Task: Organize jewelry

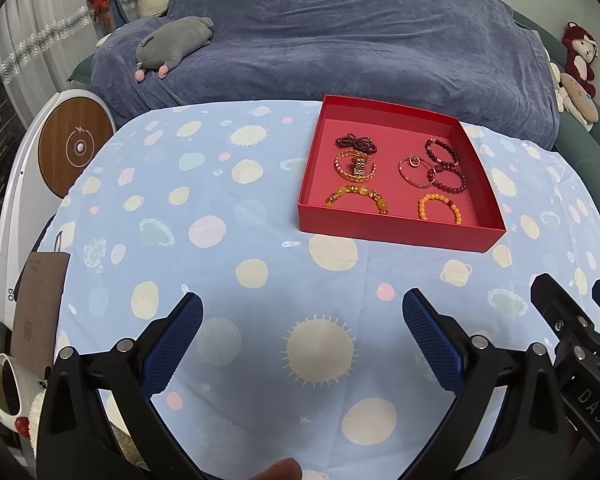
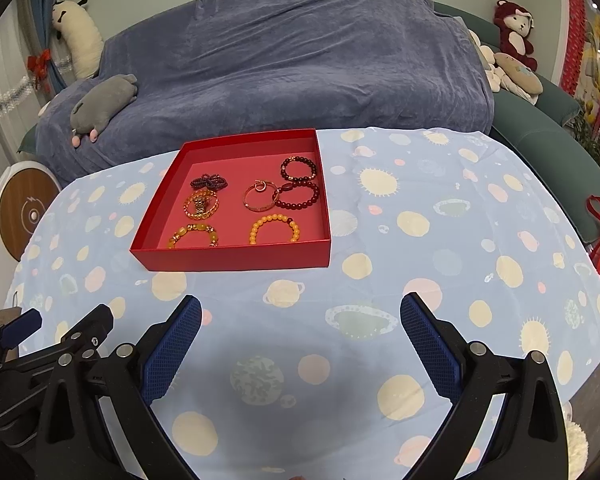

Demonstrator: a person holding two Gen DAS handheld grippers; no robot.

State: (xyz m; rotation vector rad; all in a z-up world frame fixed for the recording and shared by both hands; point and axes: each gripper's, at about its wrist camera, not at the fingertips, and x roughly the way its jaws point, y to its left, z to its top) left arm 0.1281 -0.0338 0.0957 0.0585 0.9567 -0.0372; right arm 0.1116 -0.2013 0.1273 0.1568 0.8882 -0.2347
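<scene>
Both claws hang low over the near part of the table, which is draped in a pale blue cloth printed with suns and planets (image 2: 440, 208), and neither holds anything: the left claw (image 1: 302, 336) has its blue-padded fingers spread wide apart, and the right claw (image 2: 300, 334) is spread the same way just beside it. The shallow red cardboard tray (image 1: 396, 236) lies ahead of both, forward and to the right of the left claw, forward and to the left of the right one. All the jewelry in view sits inside it: a dark red beaded bow-shaped piece (image 1: 356, 143), a gold band with a watch-like clasp (image 1: 355, 167), an amber chunky-bead bracelet (image 1: 357, 199), an orange bead bracelet (image 1: 439, 209), a thin clear bangle with a small ring (image 1: 415, 171), and two dark red bead bracelets (image 2: 299, 185) that touch one another. Nothing loose shows on the cloth, so the sorting looks done or nearly done (the pieces already lie in rough rows). Any further move would mean reaching forward over the tray's near wall, low but enough to catch a finger, and picking one piece cleanly from its neighbours. There is broad open cloth between claws and tray; the table's rounded edge falls away on both sides.
</scene>
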